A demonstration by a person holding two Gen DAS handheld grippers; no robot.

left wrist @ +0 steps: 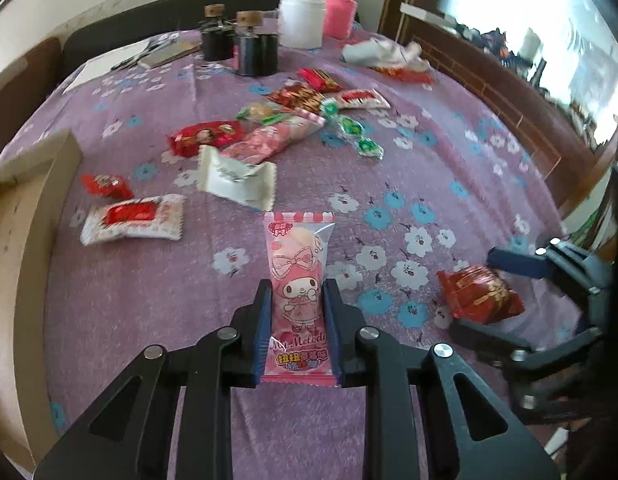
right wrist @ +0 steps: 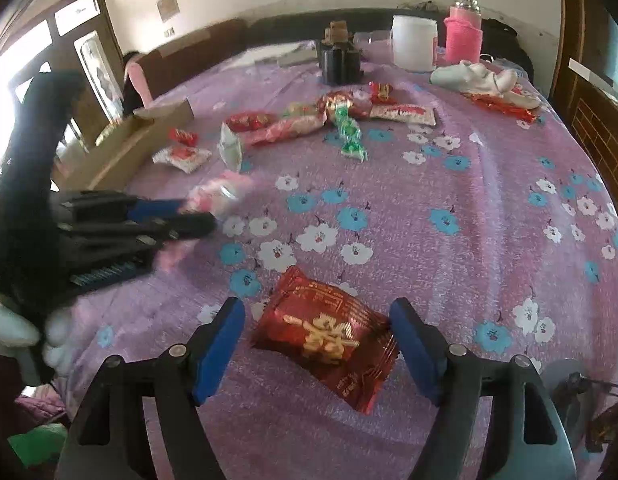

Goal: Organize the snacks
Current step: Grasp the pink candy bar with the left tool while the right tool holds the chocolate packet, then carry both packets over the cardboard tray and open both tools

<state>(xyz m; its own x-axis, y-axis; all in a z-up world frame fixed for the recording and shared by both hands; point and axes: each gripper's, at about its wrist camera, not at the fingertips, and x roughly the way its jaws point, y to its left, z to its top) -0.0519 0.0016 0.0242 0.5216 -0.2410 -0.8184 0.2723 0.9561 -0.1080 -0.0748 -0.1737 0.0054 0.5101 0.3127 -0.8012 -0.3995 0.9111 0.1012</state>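
The pink snack packet (left wrist: 297,292) is pinched across its narrow width by the left gripper (left wrist: 297,300), jaws closed on it, presumably for a lengthwise lift toward the cardboard box (left wrist: 25,216) at the left edge of the flowered tablecloth (left wrist: 489,152). The right gripper (right wrist: 317,340) is held wide open astride the red packet (right wrist: 325,336), pads just beside but not pressing it, so nothing is gripped there yet. The remaining snacks (left wrist: 285,120) are scattered mid-table; a white packet (left wrist: 237,178) and a red-and-white packet (left wrist: 133,218) lie along the path to the box, while the dark jars (left wrist: 255,46) and white tub (left wrist: 301,20) stand well clear at the back.
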